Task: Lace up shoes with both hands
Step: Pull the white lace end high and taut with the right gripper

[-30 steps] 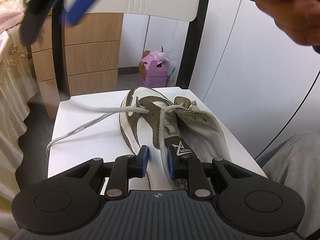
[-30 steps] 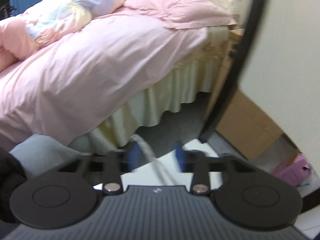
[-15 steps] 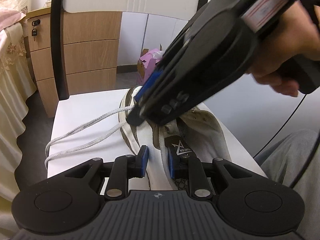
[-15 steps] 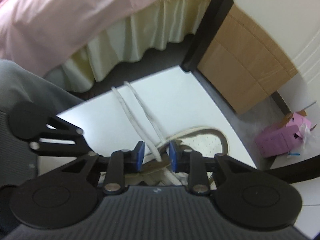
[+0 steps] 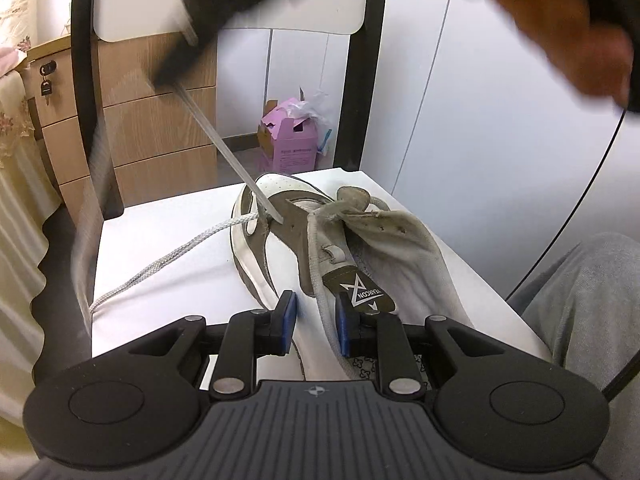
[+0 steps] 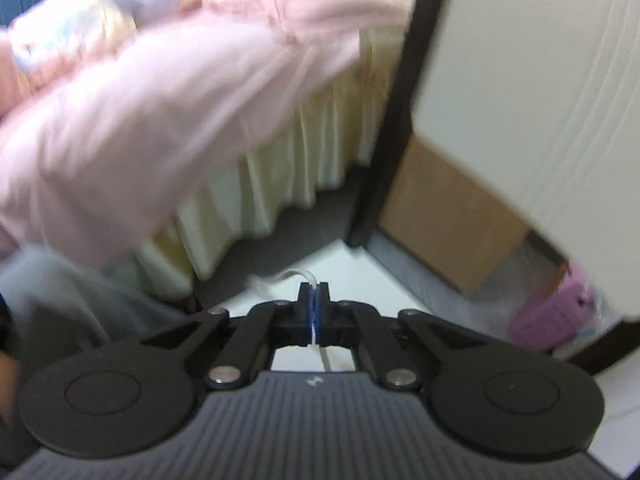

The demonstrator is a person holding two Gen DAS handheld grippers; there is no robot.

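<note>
Right hand-held gripper blurred, clamping the lace

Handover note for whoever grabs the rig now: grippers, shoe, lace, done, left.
Right gripper: jaws just closed, shut on the lace, drawn taut up from an eyelet.
Left gripper: pads either side of the shoe collar; contact unclear.
Shoe lies on the white chair seat; other lace end slack across it.
Done: lowest eyelets threaded. Left: upper eyelets, tying.
</note>
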